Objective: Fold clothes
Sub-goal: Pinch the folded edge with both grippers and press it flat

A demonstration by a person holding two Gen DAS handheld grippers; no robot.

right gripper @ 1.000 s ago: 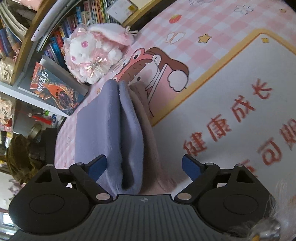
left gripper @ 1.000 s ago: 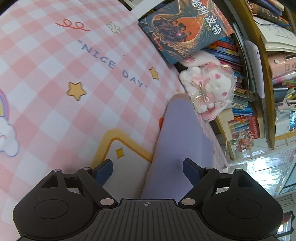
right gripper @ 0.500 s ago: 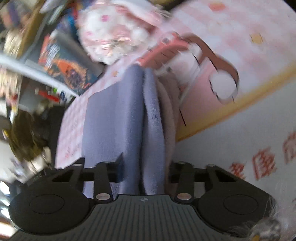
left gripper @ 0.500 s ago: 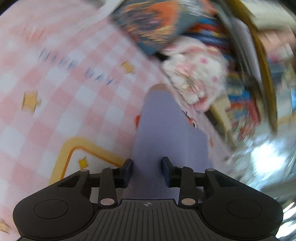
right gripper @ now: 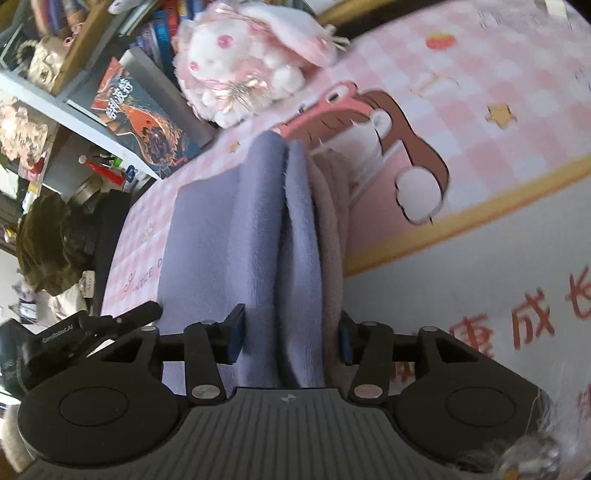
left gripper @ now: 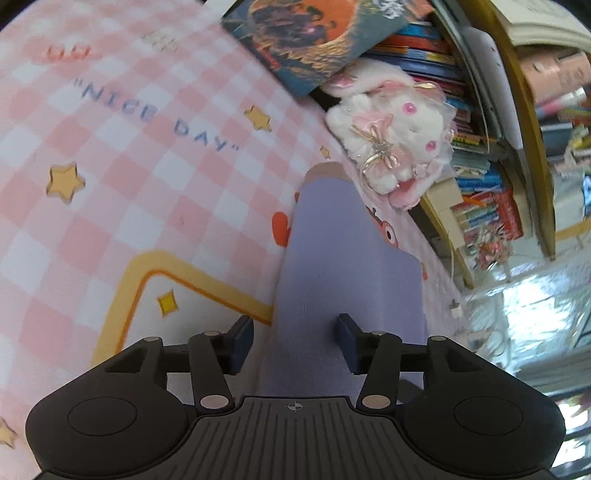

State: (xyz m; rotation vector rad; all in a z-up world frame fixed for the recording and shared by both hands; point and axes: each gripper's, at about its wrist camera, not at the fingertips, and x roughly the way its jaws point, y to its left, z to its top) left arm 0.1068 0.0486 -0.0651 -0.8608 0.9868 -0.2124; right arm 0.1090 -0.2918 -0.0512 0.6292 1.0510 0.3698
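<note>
A folded lilac cloth [left gripper: 343,258] lies on the pink checked mat [left gripper: 110,155], with a beige-pink folded cloth [right gripper: 334,229] under it in the right wrist view. My left gripper [left gripper: 295,341] straddles the near edge of the lilac cloth, jaws a hand's width apart, the cloth between them. My right gripper [right gripper: 291,338] holds the folded stack of lilac cloth [right gripper: 258,229] and beige cloth between its jaws; the pads press its sides.
A white and pink plush rabbit [left gripper: 391,140] sits just beyond the cloth, against a bookshelf [left gripper: 480,147] full of books. A dark illustrated book [left gripper: 314,33] leans at the mat's far edge. The left gripper's body shows in the right wrist view [right gripper: 92,332].
Both grippers were wide open a second ago, then closed on the cloth. Now the left jaws have widened again; the right stays around the stack.
</note>
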